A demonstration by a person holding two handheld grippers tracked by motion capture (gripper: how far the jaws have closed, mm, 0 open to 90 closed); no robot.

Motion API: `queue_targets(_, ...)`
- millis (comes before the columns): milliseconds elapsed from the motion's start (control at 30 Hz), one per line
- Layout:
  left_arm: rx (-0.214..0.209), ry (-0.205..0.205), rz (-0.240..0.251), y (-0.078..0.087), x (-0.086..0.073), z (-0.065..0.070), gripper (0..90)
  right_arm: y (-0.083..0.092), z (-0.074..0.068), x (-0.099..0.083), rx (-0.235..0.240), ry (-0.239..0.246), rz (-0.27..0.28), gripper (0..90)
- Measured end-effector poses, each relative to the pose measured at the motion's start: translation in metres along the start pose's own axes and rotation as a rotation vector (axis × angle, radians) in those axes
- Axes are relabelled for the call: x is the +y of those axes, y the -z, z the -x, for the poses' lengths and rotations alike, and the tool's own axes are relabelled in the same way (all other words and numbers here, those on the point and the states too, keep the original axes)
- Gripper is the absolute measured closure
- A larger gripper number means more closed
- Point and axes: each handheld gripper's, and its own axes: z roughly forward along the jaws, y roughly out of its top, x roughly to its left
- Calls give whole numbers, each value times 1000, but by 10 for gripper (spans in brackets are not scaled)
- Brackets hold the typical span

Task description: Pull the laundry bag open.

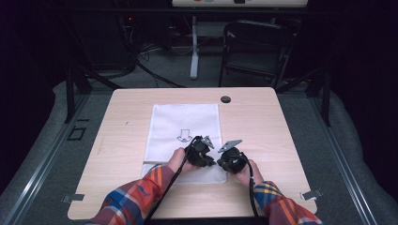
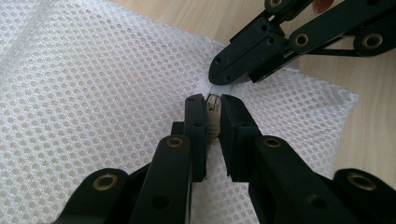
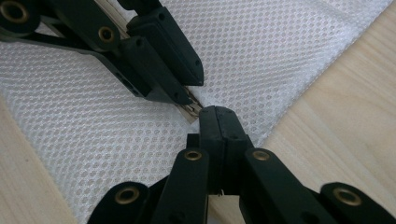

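**Mesh bag: both grippers at the zipper end**

The zipper pull (image 2: 214, 112), beige, sits between the jaws of the left gripper (image 2: 214, 105), which pinch it from both sides. Just beyond it, the right gripper (image 2: 224, 77) has its jaws pressed together on the bag's edge; its own view shows the tips (image 3: 218, 114) closed flat, mesh fabric under them, the zipper track just ahead. The mesh bag (image 1: 183, 124), white, lies flat on the table (image 1: 263, 122), spreading away from both grippers. In the high view the left gripper (image 1: 202, 149) and right gripper (image 1: 224, 157) sit close together at the bag's near end, a hand (image 1: 177, 159) behind each.
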Motion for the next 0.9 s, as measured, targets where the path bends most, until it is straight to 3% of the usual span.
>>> queue_targets(900, -27, 69, 19, 5, -7, -5, 814, 0, 0, 0, 0, 1, -2, 900)
